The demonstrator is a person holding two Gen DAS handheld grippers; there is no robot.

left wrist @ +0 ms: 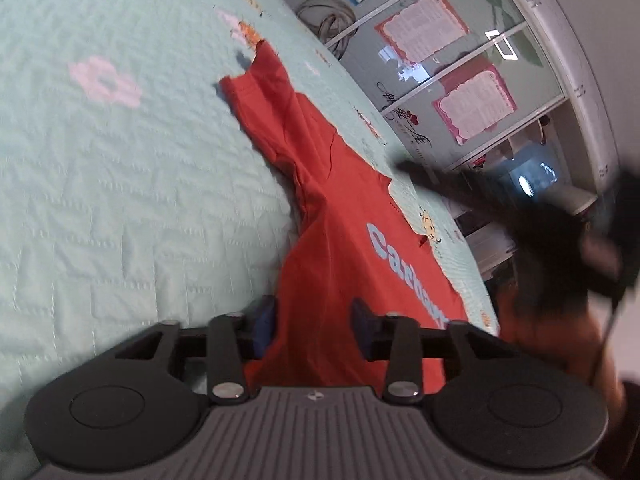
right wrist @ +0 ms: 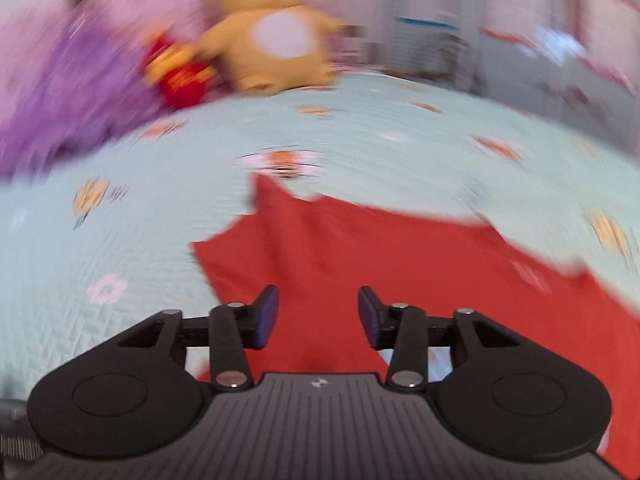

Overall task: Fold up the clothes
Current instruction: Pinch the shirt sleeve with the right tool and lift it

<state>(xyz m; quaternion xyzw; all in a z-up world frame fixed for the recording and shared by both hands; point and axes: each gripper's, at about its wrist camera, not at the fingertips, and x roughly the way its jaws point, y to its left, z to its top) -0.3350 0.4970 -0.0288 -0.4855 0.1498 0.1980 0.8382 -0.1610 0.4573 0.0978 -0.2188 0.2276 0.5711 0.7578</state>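
Loosely spread on the bedspread (left wrist: 100, 200), the red T-shirt (left wrist: 332, 248) lies creased under both gaping, empty tools (left wrist: 313, 330) (right wrist: 318, 317).

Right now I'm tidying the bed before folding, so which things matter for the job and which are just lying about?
For the job:
red T-shirt spread on the bed
left gripper, open
right gripper, open

Just lying about:
yellow plush toy
red plush toy
purple cloth

The shirt (left wrist: 344, 240) is red-orange with pale blue lettering. The bedspread (left wrist: 120, 184) is pale mint green, quilted, dotted with pink and orange flowers. A tan plush toy (right wrist: 272, 28) has a white belly.
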